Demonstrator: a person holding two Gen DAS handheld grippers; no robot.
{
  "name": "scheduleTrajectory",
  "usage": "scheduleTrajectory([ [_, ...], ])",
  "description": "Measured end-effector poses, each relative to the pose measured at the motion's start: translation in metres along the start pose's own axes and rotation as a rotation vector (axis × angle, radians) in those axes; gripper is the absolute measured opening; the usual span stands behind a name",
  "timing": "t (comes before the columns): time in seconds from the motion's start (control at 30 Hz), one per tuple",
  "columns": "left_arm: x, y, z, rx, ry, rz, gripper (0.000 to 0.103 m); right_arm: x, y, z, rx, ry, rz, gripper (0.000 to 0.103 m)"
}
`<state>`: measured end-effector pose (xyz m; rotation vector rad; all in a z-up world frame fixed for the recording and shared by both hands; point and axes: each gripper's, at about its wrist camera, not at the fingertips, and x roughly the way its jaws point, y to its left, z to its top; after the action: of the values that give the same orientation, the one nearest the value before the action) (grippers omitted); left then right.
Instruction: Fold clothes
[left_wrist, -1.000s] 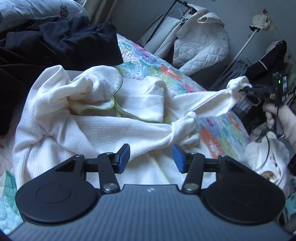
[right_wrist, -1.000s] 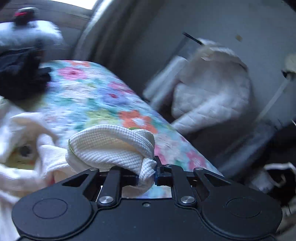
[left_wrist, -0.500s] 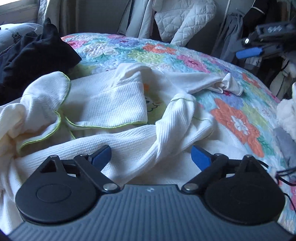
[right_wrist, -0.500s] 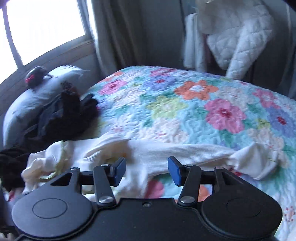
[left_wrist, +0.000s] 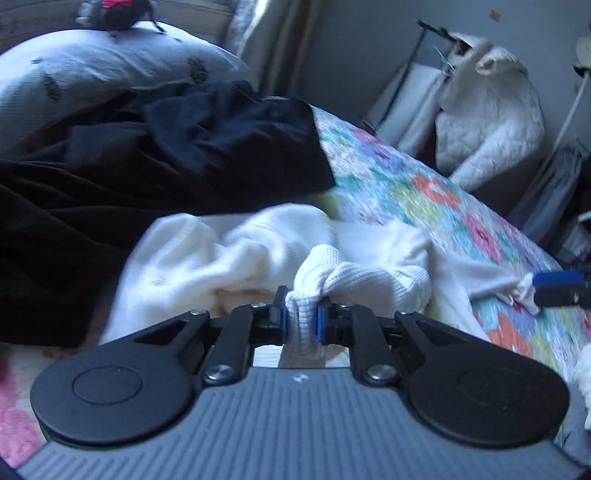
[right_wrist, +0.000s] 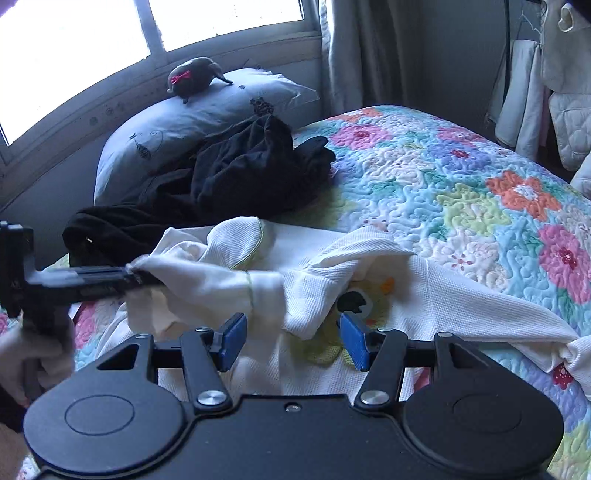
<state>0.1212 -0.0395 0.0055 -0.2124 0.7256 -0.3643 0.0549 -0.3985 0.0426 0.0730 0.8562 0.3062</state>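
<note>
Waffle-knit cream garment (left_wrist: 236, 254) bunched in left tongs (left_wrist: 301, 319); right tongs (right_wrist: 293, 341) agape.

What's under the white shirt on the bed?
The cream waffle-knit shirt lies on the flowery patchwork quilt, which shows around it. A yellow cartoon print peeks out between folds. Whatever else lies beneath is covered.

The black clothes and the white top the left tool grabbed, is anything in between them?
Nothing: in the right wrist view the black clothes lie right against the white top, no quilt showing between. The left tool pinches its cloth.
</note>
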Motion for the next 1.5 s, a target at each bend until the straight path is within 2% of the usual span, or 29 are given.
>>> scheduleTrajectory([
  [0.13, -0.056, 0.064, 0.004, -0.070, -0.062, 0.164, 0.014, 0.015, 0.008, -0.003, -0.023, 0.022, 0.030, 0.061],
  [0.2, -0.078, 0.100, -0.002, -0.145, -0.098, 0.229, 0.014, 0.025, 0.015, -0.005, -0.035, 0.023, 0.044, 0.061],
  [0.37, -0.103, 0.183, -0.030, -0.360, -0.169, 0.460, 0.017, 0.052, 0.028, -0.010, -0.037, 0.034, 0.086, 0.061],
  [0.47, -0.105, 0.214, -0.044, -0.473, -0.156, 0.496, 0.018, 0.058, 0.023, -0.011, -0.023, 0.047, 0.084, 0.061],
  [0.5, -0.106, 0.215, -0.046, -0.487, -0.164, 0.488, 0.019, 0.060, 0.021, -0.011, -0.018, 0.051, 0.083, 0.061],
  [0.6, -0.109, 0.206, -0.044, -0.489, -0.189, 0.447, 0.037, 0.066, 0.016, -0.012, -0.004, 0.063, 0.079, 0.061],
  [0.7, -0.106, 0.177, -0.033, -0.458, -0.183, 0.327, 0.042, 0.075, 0.010, -0.010, 0.028, 0.063, 0.078, 0.062],
  [0.77, -0.101, 0.147, -0.026, -0.409, -0.182, 0.243, 0.051, 0.081, 0.002, -0.007, 0.064, 0.059, 0.090, 0.062],
  [0.8, -0.095, 0.132, -0.023, -0.377, -0.173, 0.209, 0.061, 0.084, -0.002, -0.006, 0.084, 0.055, 0.098, 0.062],
  [0.83, -0.088, 0.118, -0.021, -0.347, -0.160, 0.177, 0.067, 0.087, -0.007, -0.004, 0.103, 0.051, 0.106, 0.064],
  [0.87, -0.082, 0.103, -0.019, -0.316, -0.148, 0.144, 0.068, 0.092, -0.010, -0.003, 0.121, 0.048, 0.110, 0.068],
  [0.93, -0.066, 0.079, -0.018, -0.275, -0.133, 0.083, 0.071, 0.101, -0.017, -0.001, 0.154, 0.042, 0.115, 0.070],
  [0.97, -0.053, 0.069, -0.017, -0.261, -0.114, 0.060, 0.073, 0.105, -0.021, 0.000, 0.171, 0.038, 0.118, 0.070],
  [1.03, -0.025, 0.051, -0.017, -0.234, -0.072, 0.015, 0.084, 0.115, -0.028, 0.002, 0.204, 0.039, 0.122, 0.070],
  [1.13, 0.036, 0.039, -0.020, -0.281, 0.071, -0.039, 0.084, 0.130, -0.038, 0.004, 0.236, 0.030, 0.089, 0.070],
  [1.2, 0.071, 0.040, -0.024, -0.346, 0.112, -0.041, 0.084, 0.140, -0.043, 0.007, 0.239, 0.035, 0.087, 0.071],
  [1.27, 0.098, 0.041, -0.025, -0.382, 0.128, -0.033, 0.082, 0.151, -0.047, 0.011, 0.239, 0.041, 0.088, 0.072],
  [1.3, 0.107, 0.040, -0.022, -0.378, 0.122, -0.023, 0.076, 0.156, -0.049, 0.013, 0.239, 0.045, 0.089, 0.065],
  [1.33, 0.117, 0.039, -0.020, -0.374, 0.116, -0.014, 0.046, 0.162, -0.052, 0.015, 0.239, 0.048, 0.089, 0.056],
  [1.37, 0.122, 0.037, -0.015, -0.356, 0.118, -0.005, 0.033, 0.167, -0.054, 0.017, 0.239, 0.051, 0.090, 0.020],
  [1.4, 0.123, 0.035, -0.007, -0.334, 0.106, -0.007, 0.022, 0.167, -0.053, 0.023, 0.214, 0.045, 0.104, 0.014],
  [1.47, 0.122, 0.030, 0.013, -0.294, 0.069, -0.029, 0.007, 0.158, -0.057, 0.043, 0.172, 0.015, 0.147, 0.013],
  [1.5, 0.121, 0.028, 0.026, -0.275, 0.046, -0.048, 0.007, 0.153, -0.058, 0.055, 0.164, -0.009, 0.162, 0.013],
])
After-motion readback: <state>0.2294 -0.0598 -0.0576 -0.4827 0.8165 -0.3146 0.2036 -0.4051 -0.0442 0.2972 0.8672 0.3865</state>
